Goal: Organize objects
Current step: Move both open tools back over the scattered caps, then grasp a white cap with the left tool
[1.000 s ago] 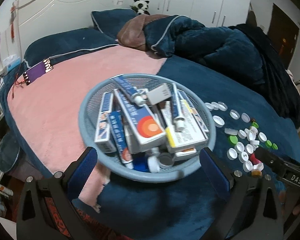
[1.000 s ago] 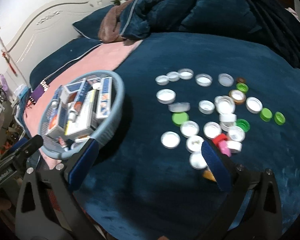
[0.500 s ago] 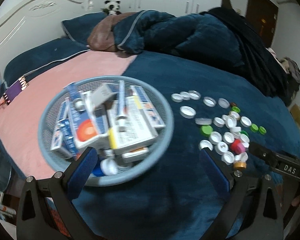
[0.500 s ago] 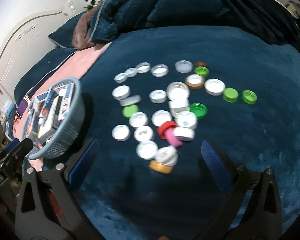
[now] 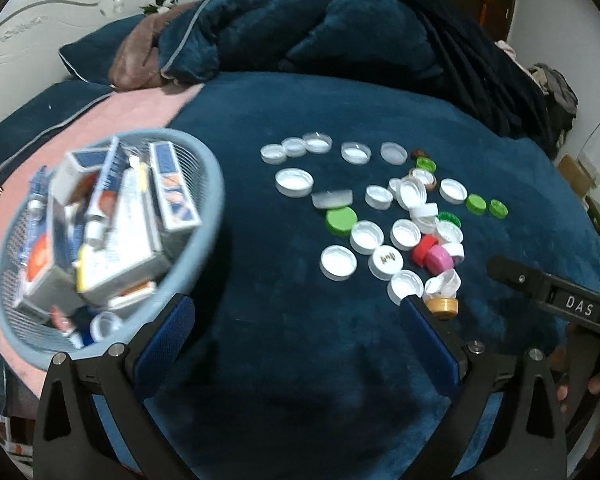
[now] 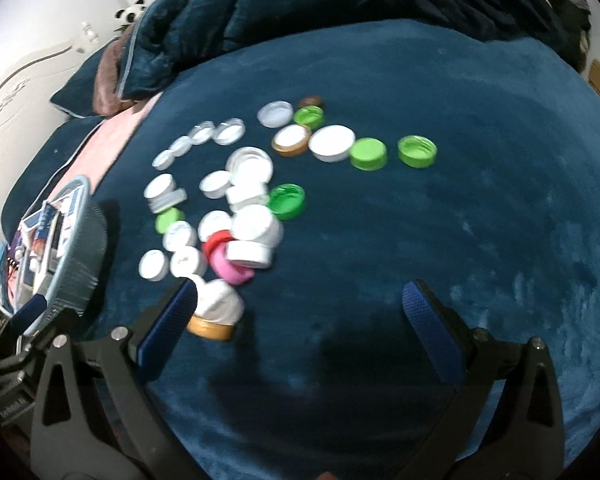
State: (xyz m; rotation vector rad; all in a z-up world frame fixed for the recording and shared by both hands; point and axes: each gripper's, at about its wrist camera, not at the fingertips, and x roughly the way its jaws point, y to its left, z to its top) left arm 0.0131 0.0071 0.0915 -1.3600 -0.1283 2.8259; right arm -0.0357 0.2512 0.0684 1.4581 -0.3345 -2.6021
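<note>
Both my left gripper [image 5: 296, 320] and right gripper [image 6: 300, 308] hung empty, fingers spread, over the bottle caps [image 5: 380, 216] scattered on the bed [image 6: 460, 240]. I judged the gold cap [image 6: 211, 328] nearest; straddle it squarely before squeezing. Only the left view showed the basket [image 5: 204, 240] contents: boxes and tubes.

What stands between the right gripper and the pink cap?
The right gripper is open over bare blanket. The pink cap sits ahead-left, wedged among a red cap and white caps; those crowd it, though nothing blocks the approach.
</note>
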